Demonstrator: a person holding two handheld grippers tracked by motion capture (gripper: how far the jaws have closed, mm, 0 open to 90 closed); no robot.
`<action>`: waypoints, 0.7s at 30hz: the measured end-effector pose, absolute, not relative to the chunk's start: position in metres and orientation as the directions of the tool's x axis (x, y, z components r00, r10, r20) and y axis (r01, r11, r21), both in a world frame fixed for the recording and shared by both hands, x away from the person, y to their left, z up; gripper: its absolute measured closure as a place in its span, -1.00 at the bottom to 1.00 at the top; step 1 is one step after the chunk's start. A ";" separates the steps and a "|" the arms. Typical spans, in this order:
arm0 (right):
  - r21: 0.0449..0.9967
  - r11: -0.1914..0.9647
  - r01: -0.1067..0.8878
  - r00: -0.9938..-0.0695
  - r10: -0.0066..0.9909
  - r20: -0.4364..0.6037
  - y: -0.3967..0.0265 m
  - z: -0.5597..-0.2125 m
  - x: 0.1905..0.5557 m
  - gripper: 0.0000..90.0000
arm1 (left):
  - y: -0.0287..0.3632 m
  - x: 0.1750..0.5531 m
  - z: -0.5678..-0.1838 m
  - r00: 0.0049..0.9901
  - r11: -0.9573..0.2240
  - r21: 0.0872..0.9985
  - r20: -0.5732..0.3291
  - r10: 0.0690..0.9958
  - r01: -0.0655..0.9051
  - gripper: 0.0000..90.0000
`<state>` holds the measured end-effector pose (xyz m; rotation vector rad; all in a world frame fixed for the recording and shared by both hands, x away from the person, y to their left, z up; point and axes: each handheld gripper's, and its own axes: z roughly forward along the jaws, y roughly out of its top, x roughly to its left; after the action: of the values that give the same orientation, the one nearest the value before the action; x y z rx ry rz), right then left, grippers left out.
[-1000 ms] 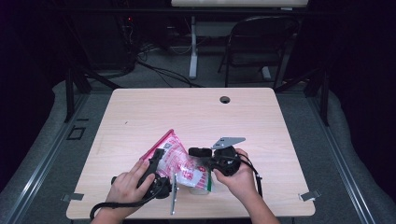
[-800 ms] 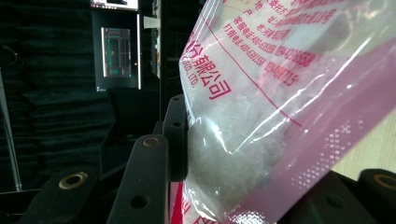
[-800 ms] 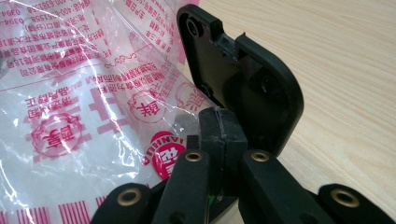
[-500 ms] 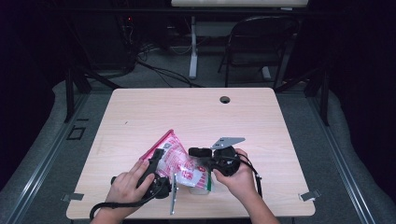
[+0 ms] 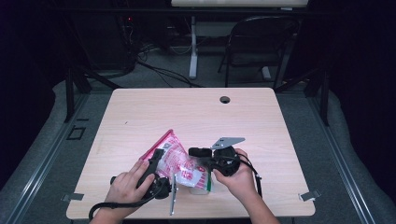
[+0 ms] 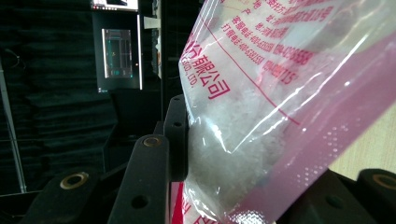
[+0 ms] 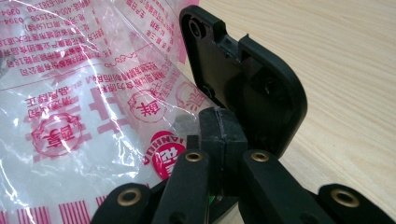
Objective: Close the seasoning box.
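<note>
Bag (image 5: 180, 163) sits at near edge of table (image 5: 140, 112), centre-left, held up between both grippers. We judge the step as a two-handed hold, prob. prep for opening or tipping the contents.

Left gripper (image 5: 156, 170) is clamped on bag's left side; in left gripper view its pad presses into the film over the white fill (image 6: 233, 140). Right gripper (image 5: 205, 161) has jaws fully clenched, pinching a thin edge of film (image 7: 187, 122) at bag's right side.

Next move, in our judgement: keep both grips firm, pull apart evenly w/o tearing.

Materials: bag is clear glossy plastic, crinkled, red print, pink band along top edge; fill looks white, granular. Table is pale wood-grain laminate, flat, matte.
</note>
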<state>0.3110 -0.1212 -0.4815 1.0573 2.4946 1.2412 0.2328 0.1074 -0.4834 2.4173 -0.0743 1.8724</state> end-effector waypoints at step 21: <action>0.754 0.402 0.520 -0.737 0.657 0.159 -0.121 -0.480 0.310 1.00 | 0.106 0.231 -0.480 0.234 -0.996 0.003 0.972 -0.018 -0.092 0.55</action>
<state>0.3104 -0.1208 -0.4801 1.0545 2.4893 1.2482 0.2306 0.1061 -0.4798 2.4195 -0.1088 1.9055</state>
